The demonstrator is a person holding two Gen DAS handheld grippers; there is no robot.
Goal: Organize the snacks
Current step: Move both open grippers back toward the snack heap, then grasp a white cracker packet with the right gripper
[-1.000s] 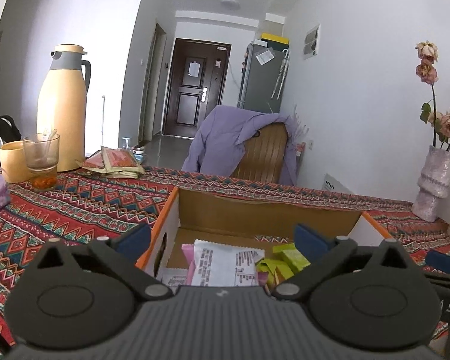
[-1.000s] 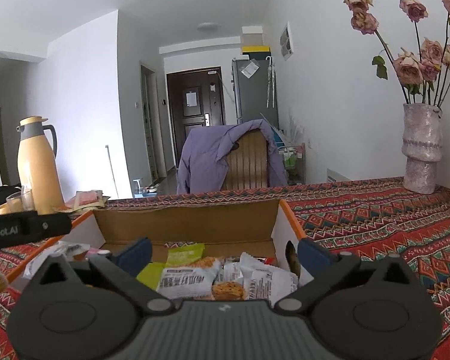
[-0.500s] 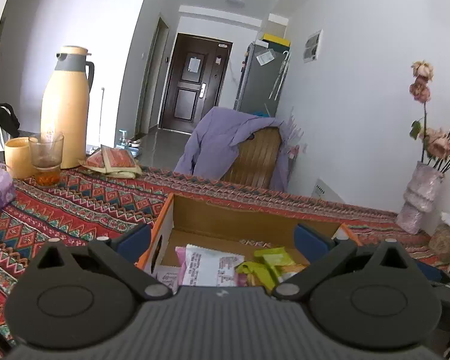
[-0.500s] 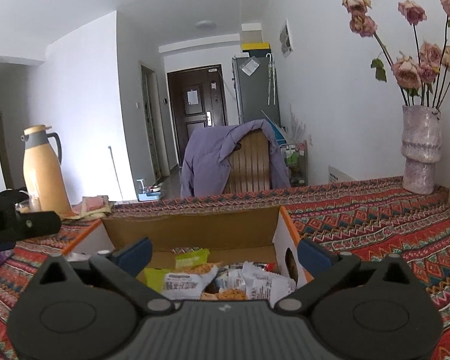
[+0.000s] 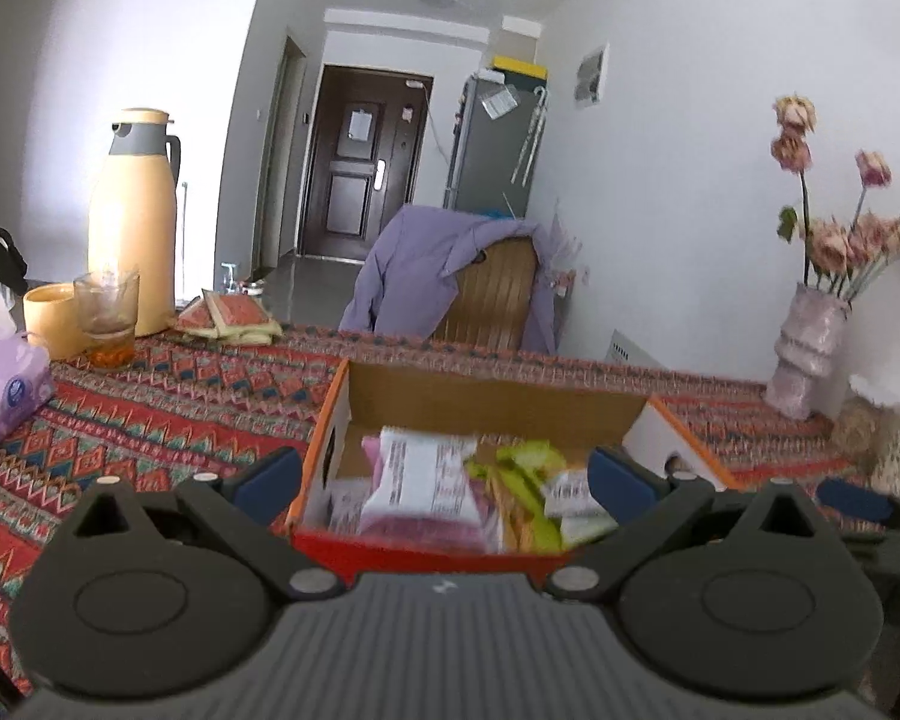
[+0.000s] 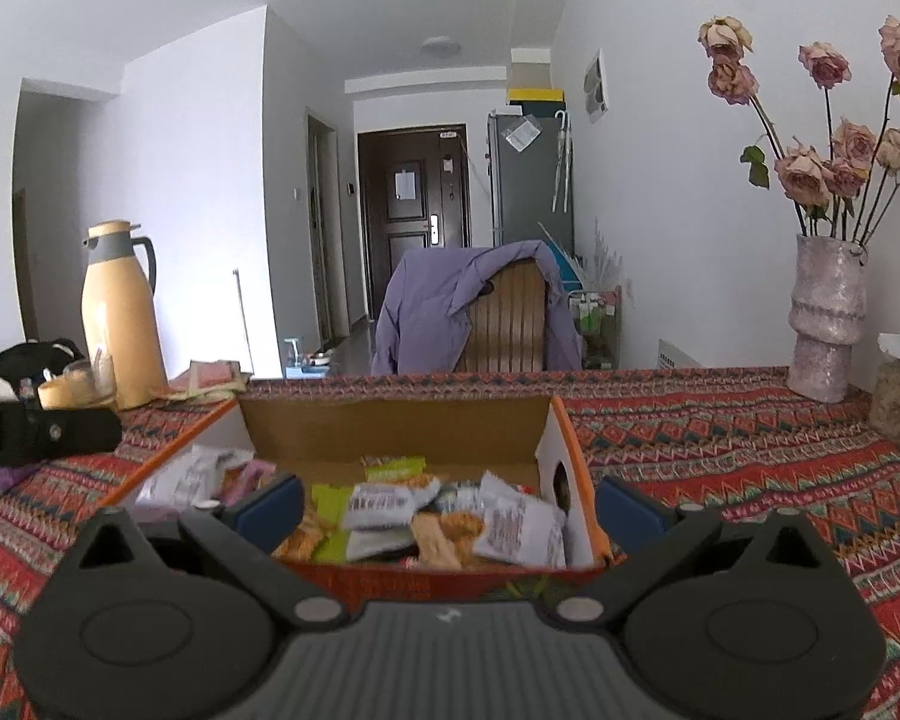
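Both level: left hand-held gripper (image 5: 444, 474) and right hand-held gripper (image 6: 447, 498) gape wide, empty, facing the orange-edged cardboard snack box (image 6: 390, 426).

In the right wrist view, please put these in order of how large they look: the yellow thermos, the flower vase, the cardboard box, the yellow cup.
1. cardboard box, though nearest the camera
2. yellow thermos and flower vase: look alike, not ranked
3. yellow cup, clearly smallest

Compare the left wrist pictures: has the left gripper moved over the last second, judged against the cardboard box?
Yes. The left gripper has drawn back and risen: the cardboard box now shows its red near wall, hidden before.
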